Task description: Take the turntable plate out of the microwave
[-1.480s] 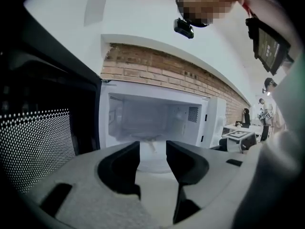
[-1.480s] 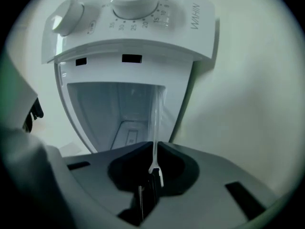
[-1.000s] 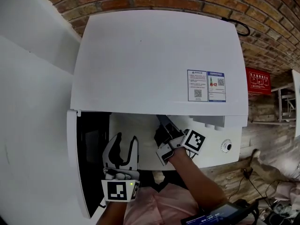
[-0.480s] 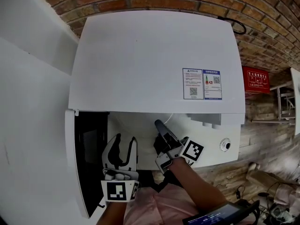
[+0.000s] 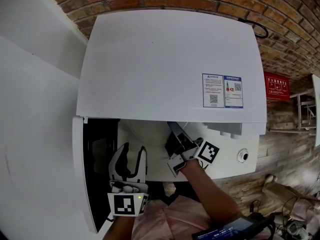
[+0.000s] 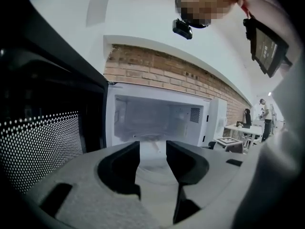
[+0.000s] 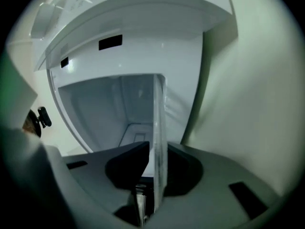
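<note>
The white microwave [image 5: 170, 64] stands open, its door [image 5: 97, 159] swung out to the left. The clear glass turntable plate [image 7: 158, 123] shows edge-on between the jaws of my right gripper [image 7: 158, 149]. Both pads press on its rim, so the gripper is shut on it, though its jaws have just been opening. In the head view the right gripper [image 5: 174, 129] reaches into the mouth of the oven. My left gripper [image 5: 134, 148] hangs open in front of the opening with nothing between its fingers. In the left gripper view [image 6: 153, 147], the plate [image 6: 148, 137] lies on the oven floor.
The dark mesh door [image 6: 47, 142] stands close on the left of the left gripper. A brick wall [image 5: 280, 14] runs behind the microwave and a white wall [image 5: 30, 109] stands to its left. A person's arm [image 5: 210, 194] comes in from below.
The right gripper has shifted only slightly at the oven's mouth. The left gripper has kept still.
</note>
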Available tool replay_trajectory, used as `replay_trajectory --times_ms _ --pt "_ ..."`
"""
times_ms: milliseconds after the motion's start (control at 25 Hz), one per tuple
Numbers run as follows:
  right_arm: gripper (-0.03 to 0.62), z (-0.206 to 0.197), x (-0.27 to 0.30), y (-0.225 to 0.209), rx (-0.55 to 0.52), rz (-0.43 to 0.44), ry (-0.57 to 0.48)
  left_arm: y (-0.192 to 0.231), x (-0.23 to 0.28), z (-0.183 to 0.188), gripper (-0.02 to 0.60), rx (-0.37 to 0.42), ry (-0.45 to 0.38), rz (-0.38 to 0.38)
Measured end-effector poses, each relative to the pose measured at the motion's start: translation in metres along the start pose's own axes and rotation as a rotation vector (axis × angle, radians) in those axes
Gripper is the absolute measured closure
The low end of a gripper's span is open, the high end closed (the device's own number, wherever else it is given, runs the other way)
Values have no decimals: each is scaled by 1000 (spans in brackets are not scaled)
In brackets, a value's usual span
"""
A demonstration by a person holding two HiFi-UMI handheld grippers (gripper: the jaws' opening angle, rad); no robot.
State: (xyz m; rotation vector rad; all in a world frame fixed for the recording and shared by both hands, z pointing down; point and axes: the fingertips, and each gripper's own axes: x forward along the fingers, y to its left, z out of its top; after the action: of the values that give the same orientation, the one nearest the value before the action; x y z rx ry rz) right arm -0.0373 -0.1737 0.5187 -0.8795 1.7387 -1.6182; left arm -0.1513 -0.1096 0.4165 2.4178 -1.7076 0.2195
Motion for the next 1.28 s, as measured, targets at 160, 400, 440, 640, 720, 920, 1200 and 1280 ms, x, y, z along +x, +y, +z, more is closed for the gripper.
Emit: replay_trajectory --times_ms 160,400,440,640,720,920,1200,1280 --pt "519 0 0 -2 10 15 -19 5 -2 -2 402 -12 9 5" --pt "559 -3 2 0 22 53 16 8 -7 -5 402 -23 11 17" --pt "559 -4 2 2 30 59 27 7 -8 -5 400 -24 12 16" --pt "560 -1 -2 2 22 37 15 3 -10 -4 397 -42 5 17" --pt "559 1 -1 1 16 19 -4 2 -11 -4 397 -46 4 20" --pt "514 -2 2 3 75 38 -12 1 -13 -3 397 -42 5 20" --pt "562 -3 2 -1 67 38 14 5 -14 -8 397 -49 19 27" --pt "560 -4 -1 2 54 60 25 4 -15 -11 397 -53 25 26"
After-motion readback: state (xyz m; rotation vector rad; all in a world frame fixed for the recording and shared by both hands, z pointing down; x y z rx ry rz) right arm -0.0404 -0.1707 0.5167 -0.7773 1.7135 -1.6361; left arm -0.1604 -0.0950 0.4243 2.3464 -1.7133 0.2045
